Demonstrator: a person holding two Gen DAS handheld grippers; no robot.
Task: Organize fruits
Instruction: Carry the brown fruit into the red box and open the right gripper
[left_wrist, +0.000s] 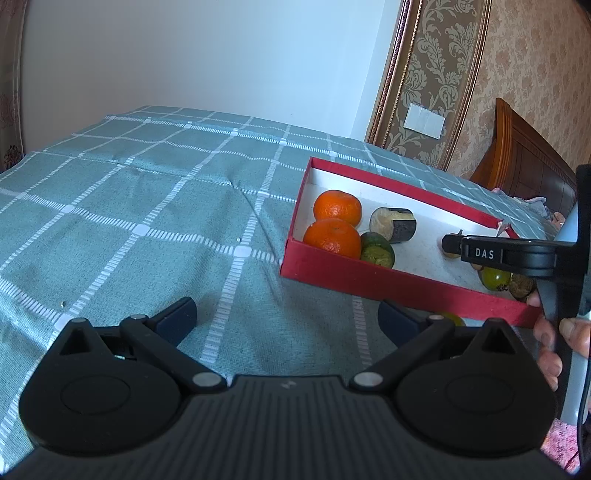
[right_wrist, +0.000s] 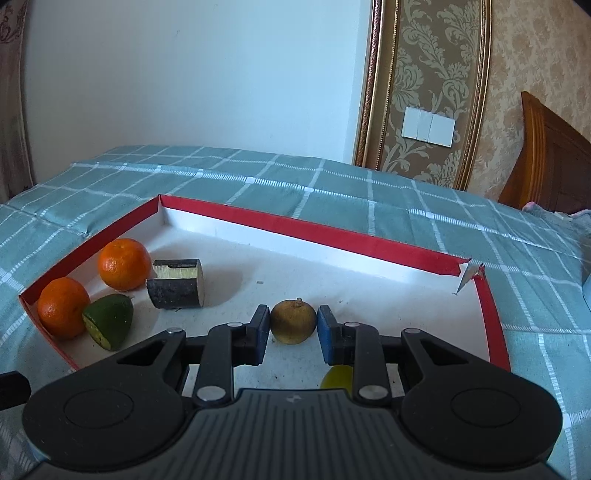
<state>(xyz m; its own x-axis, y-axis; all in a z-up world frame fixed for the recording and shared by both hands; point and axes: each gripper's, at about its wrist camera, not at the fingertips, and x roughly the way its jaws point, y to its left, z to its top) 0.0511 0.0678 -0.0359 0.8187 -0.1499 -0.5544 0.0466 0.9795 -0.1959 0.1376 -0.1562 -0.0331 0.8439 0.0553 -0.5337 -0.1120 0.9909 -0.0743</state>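
A red shallow box with a white floor lies on the bed; it also shows in the left wrist view. At its left end lie two oranges, a green fruit half and a dark cut chunk. My right gripper is inside the box with its blue pads on either side of a small brown fruit, close to it; I cannot tell if they touch. A yellow-green fruit lies under it. My left gripper is open and empty over the cover, left of the box.
The bed has a teal checked cover. A wooden headboard stands at the right, with patterned wallpaper and a white switch plate behind. A small green fruit lies at the box's right end in the left wrist view.
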